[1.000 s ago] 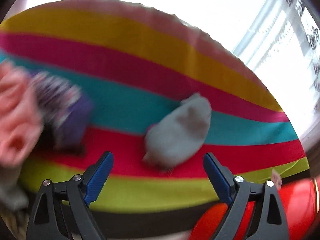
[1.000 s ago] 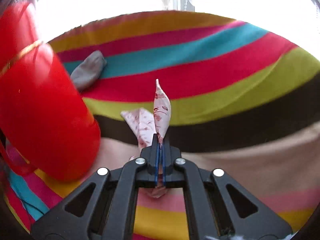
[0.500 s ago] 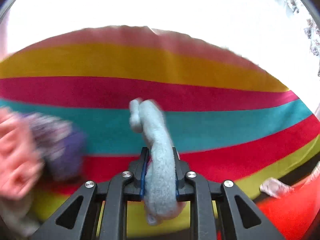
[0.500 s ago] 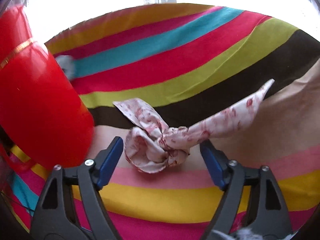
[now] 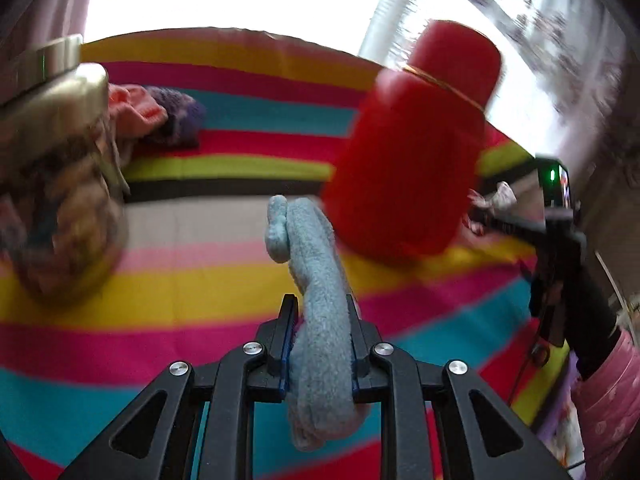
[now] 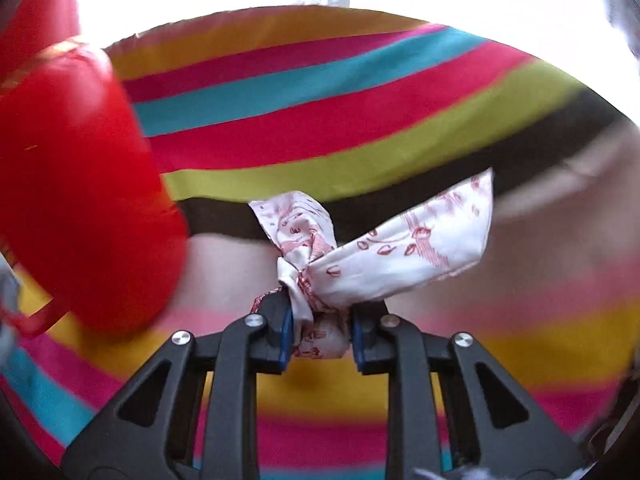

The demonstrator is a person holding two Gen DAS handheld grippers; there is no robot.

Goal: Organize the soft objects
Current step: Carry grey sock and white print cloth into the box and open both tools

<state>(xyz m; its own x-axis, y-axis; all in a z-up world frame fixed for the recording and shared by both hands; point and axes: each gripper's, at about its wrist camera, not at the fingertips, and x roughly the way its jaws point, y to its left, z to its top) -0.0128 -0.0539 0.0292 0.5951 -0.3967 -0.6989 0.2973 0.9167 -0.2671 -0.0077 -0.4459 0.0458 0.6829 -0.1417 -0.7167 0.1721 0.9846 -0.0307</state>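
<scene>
left tool (image 5: 318,340): clenched on a grey sock (image 5: 316,300), pads pressing its middle; the sock's upper end curls up toward 12 o'clock, its lower end hangs below the jaws, clear of the striped cloth (image 5: 200,288).
right tool (image 6: 322,332): jaws have just been closing, now clamped on the knot of a white scarf with red print (image 6: 380,252); one tail fans to 2 o'clock, a shorter one to 11 o'clock. in the left view this tool shows at 3 o'clock with the scarf at its tip.
red bag (image 5: 412,152): on the cloth, at 1 o'clock of the sock in the left view; at 9 o'clock in the right view, with a red loop handle low at its near end.
pink item (image 5: 136,108) and purple item (image 5: 180,116): touching, at 10 o'clock in the left view, well apart from the sock.
blurred brown object (image 5: 60,184): at 9 o'clock, left view; kind cannot be told.
pink sleeve (image 5: 608,392): at 4 o'clock, left view.
</scene>
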